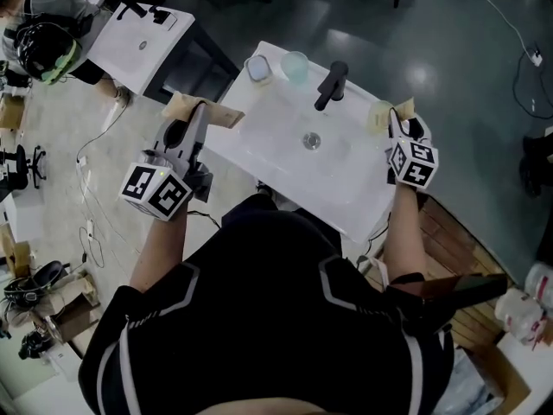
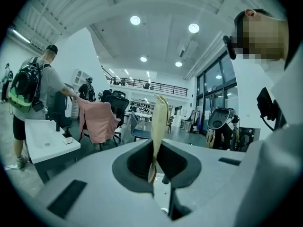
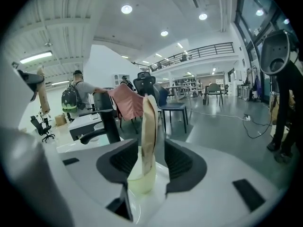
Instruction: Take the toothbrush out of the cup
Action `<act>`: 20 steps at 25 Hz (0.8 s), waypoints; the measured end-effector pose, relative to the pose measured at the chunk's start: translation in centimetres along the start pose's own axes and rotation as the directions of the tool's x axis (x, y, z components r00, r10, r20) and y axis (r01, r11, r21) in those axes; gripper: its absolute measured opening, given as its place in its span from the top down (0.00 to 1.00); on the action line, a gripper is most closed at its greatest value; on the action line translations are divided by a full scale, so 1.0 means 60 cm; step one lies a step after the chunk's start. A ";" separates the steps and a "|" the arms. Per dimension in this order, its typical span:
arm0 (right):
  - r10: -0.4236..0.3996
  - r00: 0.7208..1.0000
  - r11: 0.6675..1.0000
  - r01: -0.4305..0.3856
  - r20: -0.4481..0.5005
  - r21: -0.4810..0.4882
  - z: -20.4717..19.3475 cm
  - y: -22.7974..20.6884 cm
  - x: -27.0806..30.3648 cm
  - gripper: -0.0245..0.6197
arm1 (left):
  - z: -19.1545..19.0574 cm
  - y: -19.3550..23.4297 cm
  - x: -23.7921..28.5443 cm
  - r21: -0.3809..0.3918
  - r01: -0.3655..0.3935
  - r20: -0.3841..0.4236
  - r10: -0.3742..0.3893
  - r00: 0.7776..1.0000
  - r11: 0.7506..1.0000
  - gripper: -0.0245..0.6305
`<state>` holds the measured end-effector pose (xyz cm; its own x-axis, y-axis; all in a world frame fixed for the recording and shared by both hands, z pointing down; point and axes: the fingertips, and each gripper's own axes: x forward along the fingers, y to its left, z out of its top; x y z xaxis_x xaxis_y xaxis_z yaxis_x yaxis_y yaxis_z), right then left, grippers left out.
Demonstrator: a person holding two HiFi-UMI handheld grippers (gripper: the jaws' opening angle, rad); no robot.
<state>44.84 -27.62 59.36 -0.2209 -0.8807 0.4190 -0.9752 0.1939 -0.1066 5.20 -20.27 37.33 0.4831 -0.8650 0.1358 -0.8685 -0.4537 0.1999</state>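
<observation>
A white sink basin (image 1: 285, 158) with a black faucet (image 1: 331, 85) stands in front of me. Two cups stand at its back left corner: a greyish one (image 1: 258, 68) and a pale green one (image 1: 295, 64). A pale yellow cup (image 3: 140, 179) sits low between the fingers of my right gripper (image 3: 150, 100) at the sink's right rim (image 1: 393, 118); I see no pad pressing on it. My left gripper (image 1: 200, 111) hovers at the sink's left edge, its tan pads (image 2: 160, 117) shut together on nothing. I cannot make out a toothbrush in any view.
A second white sink stand (image 1: 143, 41) is at the back left, with a person wearing a backpack (image 1: 39, 48) beside it. Cables (image 1: 91, 232) trail on the floor at left. A wooden pallet (image 1: 449, 249) and boxes lie at right.
</observation>
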 end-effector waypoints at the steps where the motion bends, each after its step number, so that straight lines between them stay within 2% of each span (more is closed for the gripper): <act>1: -0.004 1.000 1.000 0.004 0.003 0.004 0.000 -0.001 0.005 0.70 | -0.002 0.004 -0.001 -0.002 -0.005 -0.002 0.005 1.000 1.000 0.93; 5: -0.016 1.000 1.000 0.016 0.006 0.027 -0.003 0.003 0.007 0.86 | -0.002 0.015 -0.013 -0.002 -0.006 -0.001 0.006 1.000 1.000 0.93; 6: -0.014 1.000 0.999 0.013 0.006 0.033 -0.002 0.006 0.007 0.88 | 0.002 0.018 -0.014 0.000 -0.005 0.004 0.005 1.000 1.000 0.93; 11: -0.033 0.999 0.999 0.033 0.004 0.037 0.006 0.015 0.009 0.90 | 0.018 0.038 -0.013 0.001 0.010 0.015 -0.010 1.000 1.000 0.93; 15: -0.038 0.999 0.999 0.037 0.022 0.028 0.037 0.031 0.006 0.90 | 0.034 0.062 -0.001 0.001 0.033 0.039 -0.033 0.999 0.999 0.93; 20: -0.075 0.996 0.997 0.075 0.041 0.010 0.074 0.049 -0.017 0.90 | 0.039 0.087 0.014 -0.033 0.091 0.055 -0.089 0.994 0.995 0.93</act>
<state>42.24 -28.09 54.61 -0.1465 -0.9099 0.3881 -0.9888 0.1233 -0.0842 0.80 -23.89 36.20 0.5518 -0.8315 0.0637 -0.8167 -0.5234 0.2430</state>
